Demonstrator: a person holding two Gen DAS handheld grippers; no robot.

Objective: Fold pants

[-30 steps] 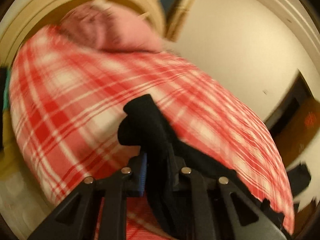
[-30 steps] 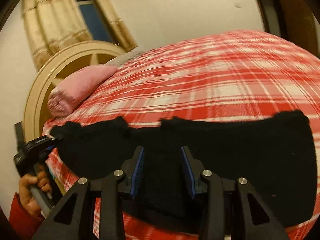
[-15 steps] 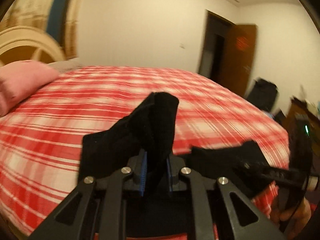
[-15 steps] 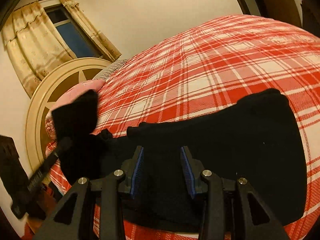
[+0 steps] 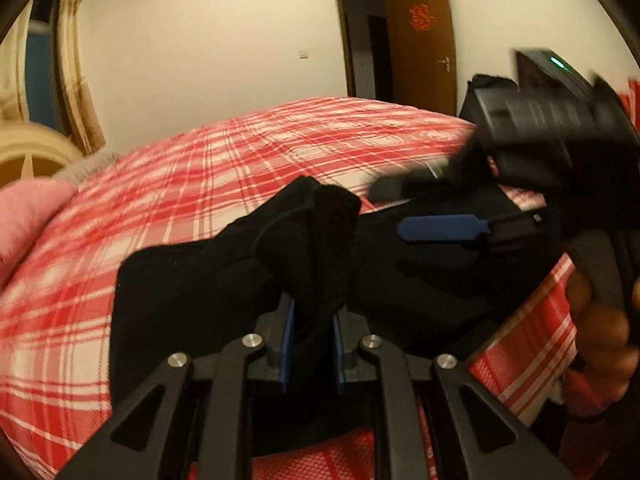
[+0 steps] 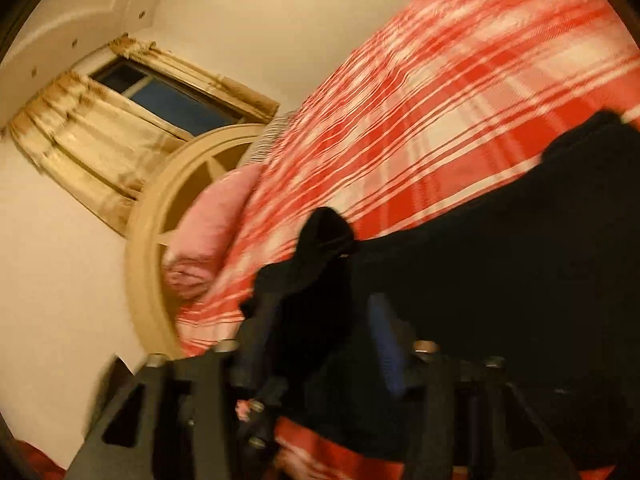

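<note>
Black pants (image 5: 180, 292) lie across the red plaid bed (image 5: 240, 152). My left gripper (image 5: 312, 328) is shut on a bunched end of them, and the cloth stands up between its blue pads. Close on the right my right gripper (image 5: 386, 210) hovers over the pants, turned on its side, one blue pad (image 5: 440, 228) showing. Its jaws are opening, and bedspread shows in the gap. In the blurred right wrist view the right gripper (image 6: 320, 336) stands wide, with the raised bunch of pants (image 6: 324, 236) just ahead of it and the rest spread to the right.
A pink pillow (image 6: 212, 232) lies by the cream round headboard (image 6: 140, 260). Behind it is a curtained window (image 6: 120, 140). A brown door (image 5: 420, 40) stands open past the bed's far side. A person's hand (image 5: 600, 320) holds the right gripper near the bed edge.
My left gripper swung across the bed with the pants end and now sits close to the right gripper. The right gripper rolled sideways and its jaws widened.
</note>
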